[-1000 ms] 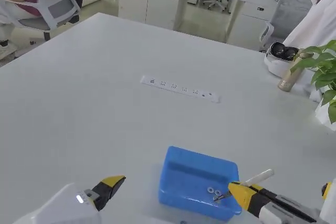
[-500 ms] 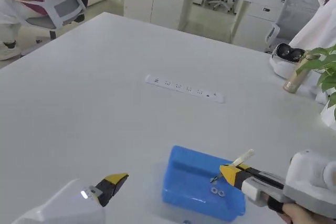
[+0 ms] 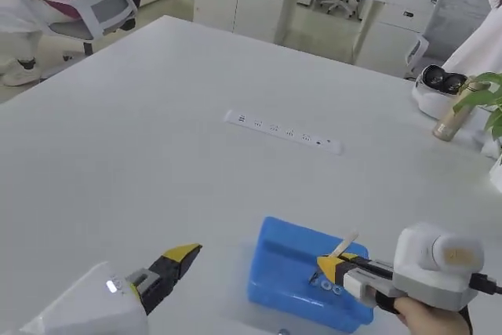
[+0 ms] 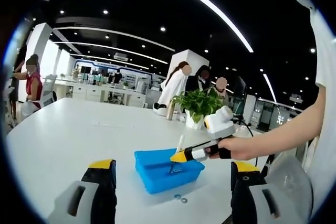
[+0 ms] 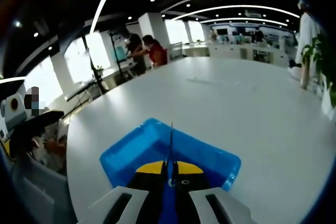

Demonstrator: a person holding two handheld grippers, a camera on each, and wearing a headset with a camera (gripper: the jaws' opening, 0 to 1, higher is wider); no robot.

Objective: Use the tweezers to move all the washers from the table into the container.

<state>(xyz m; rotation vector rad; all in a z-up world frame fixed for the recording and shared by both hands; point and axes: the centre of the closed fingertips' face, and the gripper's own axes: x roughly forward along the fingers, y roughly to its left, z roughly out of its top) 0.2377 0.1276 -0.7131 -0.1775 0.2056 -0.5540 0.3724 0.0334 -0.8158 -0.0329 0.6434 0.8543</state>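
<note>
At the surface's near edge the left tongs (image 3: 182, 257) gape empty, two washers (image 4: 180, 198) lie just before the blue container (image 3: 281, 300), where the right tongs (image 3: 329, 266) pinch tweezers (image 4: 178, 149) tight, tips by more washers inside, a power strip (image 3: 282, 131) beyond.

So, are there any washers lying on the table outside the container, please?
Yes, the left gripper view shows two washers on the table just in front of the container.
</note>
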